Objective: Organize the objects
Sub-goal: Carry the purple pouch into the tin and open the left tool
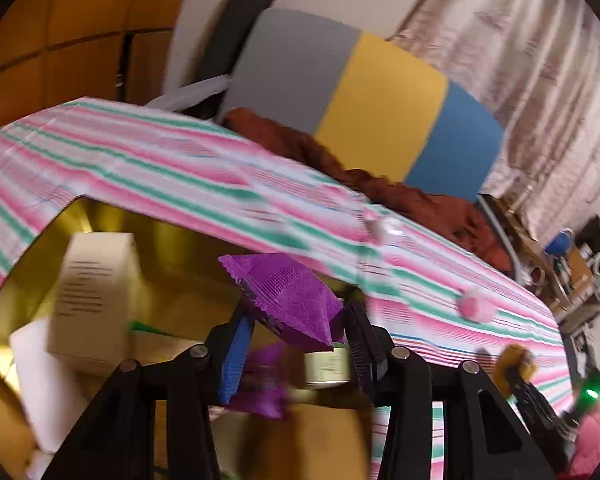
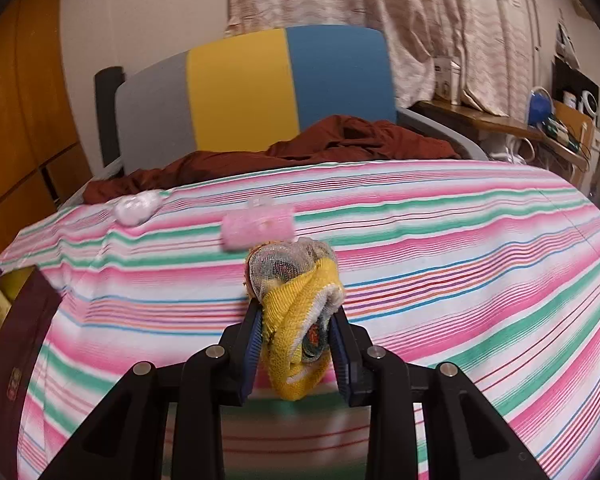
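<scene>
Left gripper (image 1: 296, 332) pinching packet (image 1: 288, 296) by one corner, right gripper (image 2: 296, 344) squeezing cloth (image 2: 296, 312); packet risking slipping out over box (image 1: 72, 216).

Print on white carton (image 1: 94, 292), lower left, blurred beyond reading. Second purple packet (image 1: 262, 384) smeared between gripper arms, bottom centre. Pink roll (image 2: 258, 227) and clear wrapper (image 2: 137, 207), mid-frame, motion-blurred. Dark box (image 2: 18, 344) cut off at left edge.

Striped bedsheet (image 2: 420, 240) across the bed, grey-yellow-blue headboard (image 2: 252, 88) behind, pale curtains (image 2: 440, 20) hanging, wooden wardrobe (image 2: 20, 100) left, cluttered shelf (image 2: 500, 124) right
</scene>
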